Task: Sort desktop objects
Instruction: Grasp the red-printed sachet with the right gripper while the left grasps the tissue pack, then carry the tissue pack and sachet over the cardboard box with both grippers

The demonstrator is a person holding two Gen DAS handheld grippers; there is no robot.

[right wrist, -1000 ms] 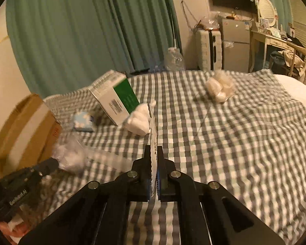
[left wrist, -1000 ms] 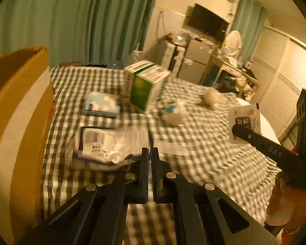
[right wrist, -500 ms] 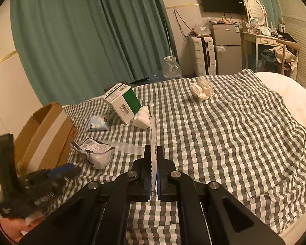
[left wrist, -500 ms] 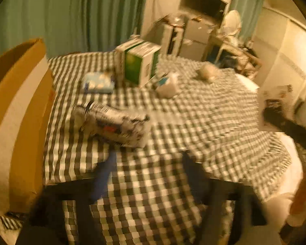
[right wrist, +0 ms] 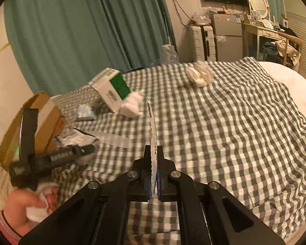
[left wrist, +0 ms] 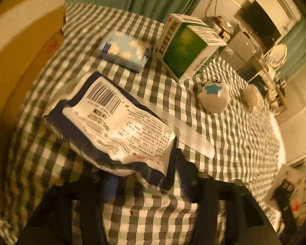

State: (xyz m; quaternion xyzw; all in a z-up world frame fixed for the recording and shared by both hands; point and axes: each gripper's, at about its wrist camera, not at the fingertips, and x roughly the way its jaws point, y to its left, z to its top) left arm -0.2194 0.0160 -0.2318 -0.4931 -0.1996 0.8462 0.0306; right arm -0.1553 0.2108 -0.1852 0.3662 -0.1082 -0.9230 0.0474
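Left claw (left wrist: 144,181) closing around the packet (left wrist: 116,126), seemingly untouched; right claw (right wrist: 153,175) pinches a card (right wrist: 153,130).

On the checked cloth (left wrist: 230,126) lie one barcoded white-and-navy packet (left wrist: 116,126), one blue cloud-print tissue pack (left wrist: 125,50) and one green-and-white carton (left wrist: 188,48). There is also one white star-marked pouch (left wrist: 215,97), one crumpled pale bundle (right wrist: 200,74) and one cardboard box (right wrist: 43,120). Two grippers show, and one thin card (right wrist: 153,140).

Checked bedspread (right wrist: 224,122) carries packet (left wrist: 116,122), carton (left wrist: 183,49), tissue pack (left wrist: 124,51).
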